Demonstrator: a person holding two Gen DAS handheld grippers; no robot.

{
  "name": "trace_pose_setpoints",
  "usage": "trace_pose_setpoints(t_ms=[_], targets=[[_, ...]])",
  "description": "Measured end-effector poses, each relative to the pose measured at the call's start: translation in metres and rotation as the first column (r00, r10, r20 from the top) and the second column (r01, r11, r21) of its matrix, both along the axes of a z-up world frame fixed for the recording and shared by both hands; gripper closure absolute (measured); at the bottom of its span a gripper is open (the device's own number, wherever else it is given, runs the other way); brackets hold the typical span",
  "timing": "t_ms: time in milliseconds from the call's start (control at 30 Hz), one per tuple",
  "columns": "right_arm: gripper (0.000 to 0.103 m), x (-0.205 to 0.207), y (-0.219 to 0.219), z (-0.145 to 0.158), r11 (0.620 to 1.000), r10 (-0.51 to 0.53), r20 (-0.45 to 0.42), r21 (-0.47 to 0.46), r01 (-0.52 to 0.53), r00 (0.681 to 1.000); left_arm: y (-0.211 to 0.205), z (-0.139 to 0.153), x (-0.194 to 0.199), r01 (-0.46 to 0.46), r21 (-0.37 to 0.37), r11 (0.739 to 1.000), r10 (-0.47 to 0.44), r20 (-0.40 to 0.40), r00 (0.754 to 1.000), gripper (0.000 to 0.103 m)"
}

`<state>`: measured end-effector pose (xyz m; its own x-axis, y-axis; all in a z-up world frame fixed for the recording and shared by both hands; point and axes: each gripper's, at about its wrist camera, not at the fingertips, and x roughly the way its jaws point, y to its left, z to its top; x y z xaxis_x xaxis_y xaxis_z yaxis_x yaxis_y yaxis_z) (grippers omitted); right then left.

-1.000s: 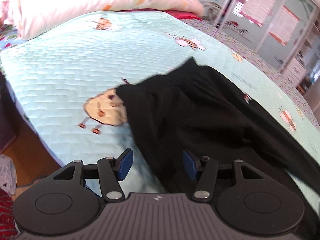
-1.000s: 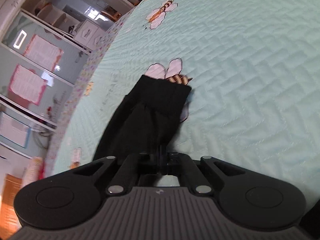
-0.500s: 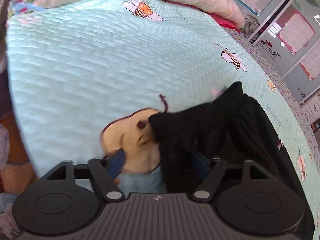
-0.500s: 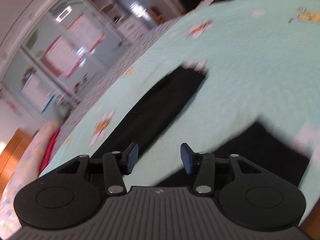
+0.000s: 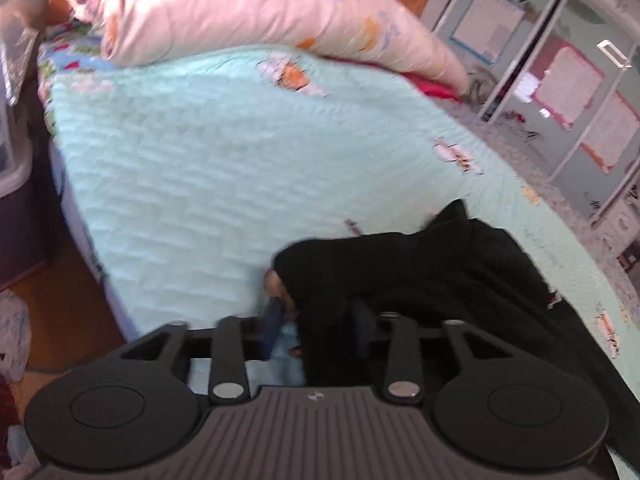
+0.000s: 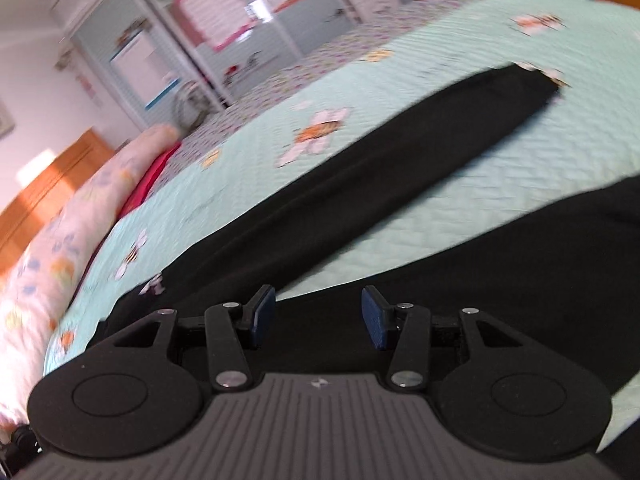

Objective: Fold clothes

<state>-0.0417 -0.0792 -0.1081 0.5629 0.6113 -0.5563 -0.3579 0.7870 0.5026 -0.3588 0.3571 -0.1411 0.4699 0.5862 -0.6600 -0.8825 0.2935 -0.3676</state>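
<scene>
A black garment (image 5: 460,280) lies on the bed (image 5: 200,168). The left claw (image 5: 316,328), angled down, has just been closing, a fold of cloth between its pads; grip unclear. The right claw (image 6: 318,316) hangs released above it. Only the right view shows the sleeve (image 6: 400,168) stretched out flat.

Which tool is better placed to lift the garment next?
Left. The left tool already straddles a bunched edge of the black fabric garment, its jaws just narrowing. The right tool hangs open, gripping nothing.
</scene>
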Motion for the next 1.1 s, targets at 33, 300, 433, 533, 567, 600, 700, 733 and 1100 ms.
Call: trace_pose_setpoints(t_ms=[33,300,433,533,567,600,700,733,1100], targets=[[0.054,-0.004,0.010,0.004,1.000,0.030,0.013,-0.003,-0.030,0.999,0.000,0.000,-0.003,0.000,-0.005,1.000,0.000,0.021,1.000,0.050],[0.043,-0.031,0.105,0.039,0.955,0.296,0.156,-0.031,-0.295,0.942,-0.023,0.031,0.017,0.121,0.090,0.989,-0.119,-0.029,0.992,0.045],[0.043,-0.045,0.175,0.049,0.891,0.453,0.245,-0.152,-0.427,0.857,-0.021,0.032,0.028,0.147,0.098,0.984,-0.142,-0.056,0.988,0.044],[0.042,-0.055,0.233,0.049,0.833,0.551,0.290,-0.253,-0.492,0.783,-0.016,0.030,0.036,0.164,0.106,0.981,-0.156,-0.085,0.984,0.042],[0.042,-0.056,0.251,0.046,0.818,0.571,0.289,-0.276,-0.504,0.768,-0.013,0.029,0.038,0.171,0.111,0.979,-0.160,-0.099,0.982,0.042],[0.042,-0.057,0.267,0.043,0.804,0.589,0.282,-0.294,-0.517,0.757,-0.011,0.027,0.041,0.178,0.112,0.978,-0.166,-0.108,0.980,0.041],[0.041,-0.055,0.314,0.031,0.768,0.632,0.254,-0.335,-0.547,0.732,-0.002,0.020,0.046,0.196,0.104,0.975,-0.183,-0.124,0.975,0.039],[0.041,-0.053,0.329,0.026,0.760,0.639,0.248,-0.349,-0.548,0.728,0.001,0.017,0.048,0.200,0.099,0.975,-0.187,-0.126,0.974,0.039],[0.047,-0.009,0.472,-0.050,0.706,0.589,-0.011,-0.480,-0.521,0.808,0.020,-0.002,0.062,0.261,0.068,0.963,-0.253,-0.107,0.962,0.035]])
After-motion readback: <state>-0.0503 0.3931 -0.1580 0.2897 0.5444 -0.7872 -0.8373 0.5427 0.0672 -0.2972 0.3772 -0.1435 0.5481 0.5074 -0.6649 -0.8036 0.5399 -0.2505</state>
